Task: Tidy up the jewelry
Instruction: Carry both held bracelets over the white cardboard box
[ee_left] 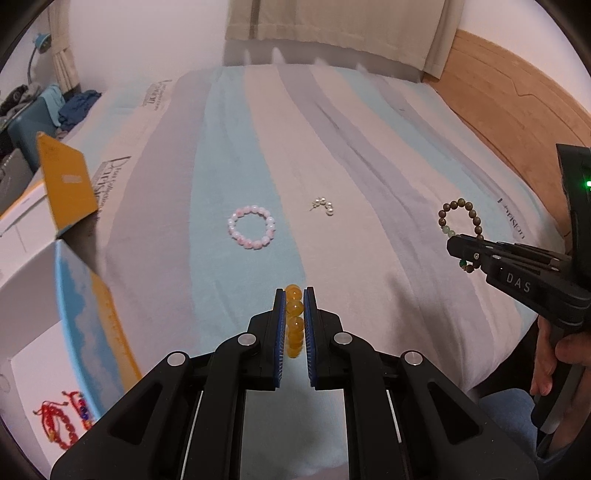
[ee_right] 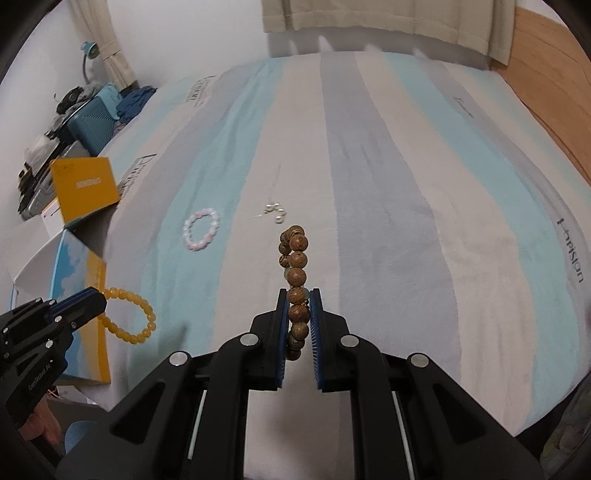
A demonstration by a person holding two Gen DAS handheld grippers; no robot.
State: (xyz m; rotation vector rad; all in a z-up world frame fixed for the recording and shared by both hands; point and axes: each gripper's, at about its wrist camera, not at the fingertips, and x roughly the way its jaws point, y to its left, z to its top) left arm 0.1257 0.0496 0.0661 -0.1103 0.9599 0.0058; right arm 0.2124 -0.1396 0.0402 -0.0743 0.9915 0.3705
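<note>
My left gripper is shut on a yellow bead bracelet, held above the striped bed; the bracelet also shows in the right wrist view. My right gripper is shut on a brown wooden bead bracelet, which also shows in the left wrist view. A pink bead bracelet and a small pearl piece lie on the bed between the grippers. An open box at the left holds red bracelets.
A yellow box lid stands at the bed's left edge. A teal suitcase and clothes sit at the far left. A wooden headboard runs along the right. A beige pillow lies at the far end.
</note>
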